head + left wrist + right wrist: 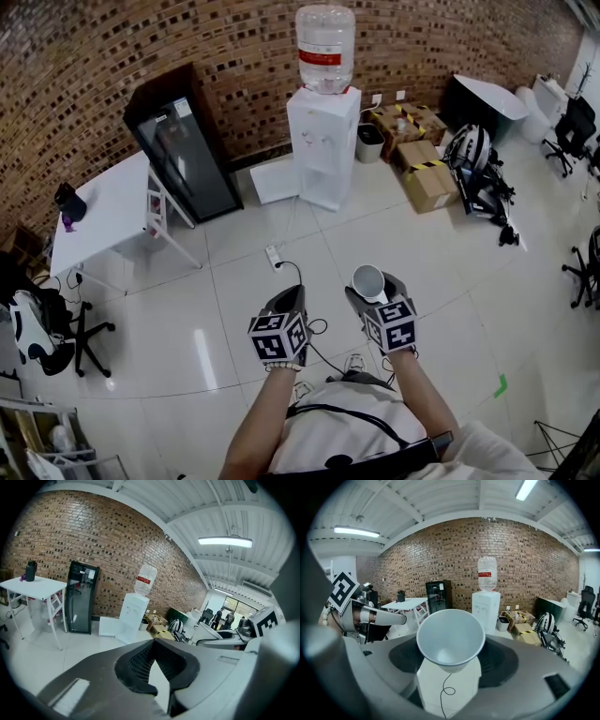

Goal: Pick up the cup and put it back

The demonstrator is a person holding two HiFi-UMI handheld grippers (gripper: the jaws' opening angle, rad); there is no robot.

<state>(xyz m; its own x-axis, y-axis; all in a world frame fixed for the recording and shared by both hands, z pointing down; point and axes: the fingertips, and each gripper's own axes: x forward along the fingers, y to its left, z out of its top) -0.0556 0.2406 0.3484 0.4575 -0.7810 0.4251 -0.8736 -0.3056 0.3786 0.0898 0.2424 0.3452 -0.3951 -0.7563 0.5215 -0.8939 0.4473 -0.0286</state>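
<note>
Looking down from head cam: white glossy tiled floor (234, 309) fills most of the view, red-brown brick wall (94, 56) runs along the far side.

- White rectangular table (98, 220) far left, near the wall, w/ a small dark bottle at its left end.
- Black glass-door fridge (183, 145) just right of the table, against the wall.
- White water dispenser cabinet (323, 141) centre, w/ a clear upturned jug (325, 47) w/ red label on top.
- Brown cardboard boxes w/ black-yellow tape (427, 173) right of the dispenser, on the floor.
- White power strip w/ black cable (274, 256) on the floor btwn the dispenser and the person.

Grippers, both held out in front of the person, side by side, above the floor:
- Left gripper (289, 298): fingers together at the tips, nothing btwn them. Its own view shows only a thin wedge of floor behind the pads.
- Right gripper (375, 287): fingers spread wide and clamped on the white paper cup (367, 279), one dark pad on each side of its lower body.

Cup is up in the air in the right gripper, well apart from the dispenser and the table. Mouth faces up in the head view and tilts back toward the right gripper's cam, so the white inside is visible.
</note>
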